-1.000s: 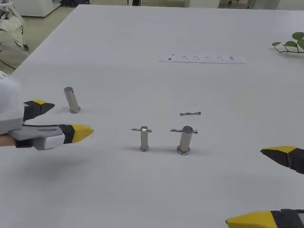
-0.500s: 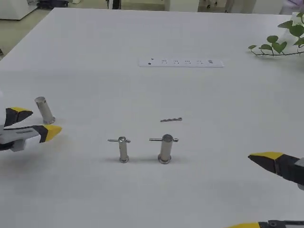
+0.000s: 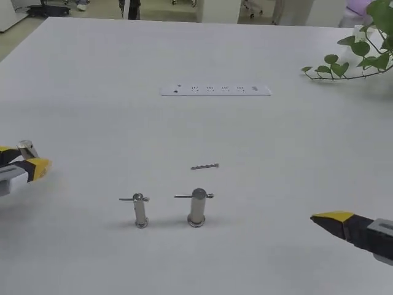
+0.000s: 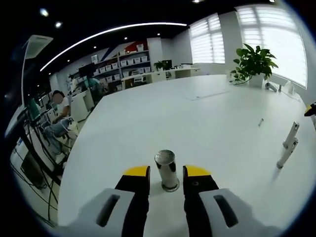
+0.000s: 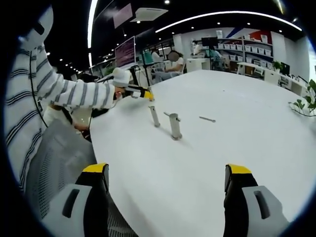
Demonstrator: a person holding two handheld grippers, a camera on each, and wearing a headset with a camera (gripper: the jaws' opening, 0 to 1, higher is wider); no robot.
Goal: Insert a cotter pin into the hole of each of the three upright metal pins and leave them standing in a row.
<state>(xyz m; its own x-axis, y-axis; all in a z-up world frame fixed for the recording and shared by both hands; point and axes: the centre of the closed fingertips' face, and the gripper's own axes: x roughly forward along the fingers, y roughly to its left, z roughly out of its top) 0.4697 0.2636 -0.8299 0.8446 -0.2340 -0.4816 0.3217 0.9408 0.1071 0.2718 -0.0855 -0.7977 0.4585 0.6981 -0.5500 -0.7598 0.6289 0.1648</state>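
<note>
Left gripper view: the left gripper [image 4: 166,172] has moved in, released fingers [image 4: 136,171] now flanking the bare metal pin [image 4: 167,165], likely to grasp it; the right gripper [image 5: 168,169] gapes empty.

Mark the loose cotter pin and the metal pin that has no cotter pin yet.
loose cotter pin [image 3: 204,166], head view, middle of its shaft.
bare metal pin [image 4: 167,169], left gripper view, middle of its upright body.

A slim metal pin [image 3: 140,212] and a thicker metal pin [image 3: 197,209] stood upright side by side, with a first cotter pin [image 3: 132,198] and a second cotter pin [image 3: 184,196] crossways through their tops. A loose cotter pin [image 3: 204,166] lay flat just behind them. A third metal pin [image 4: 167,170] stood upright well off to their left.
</note>
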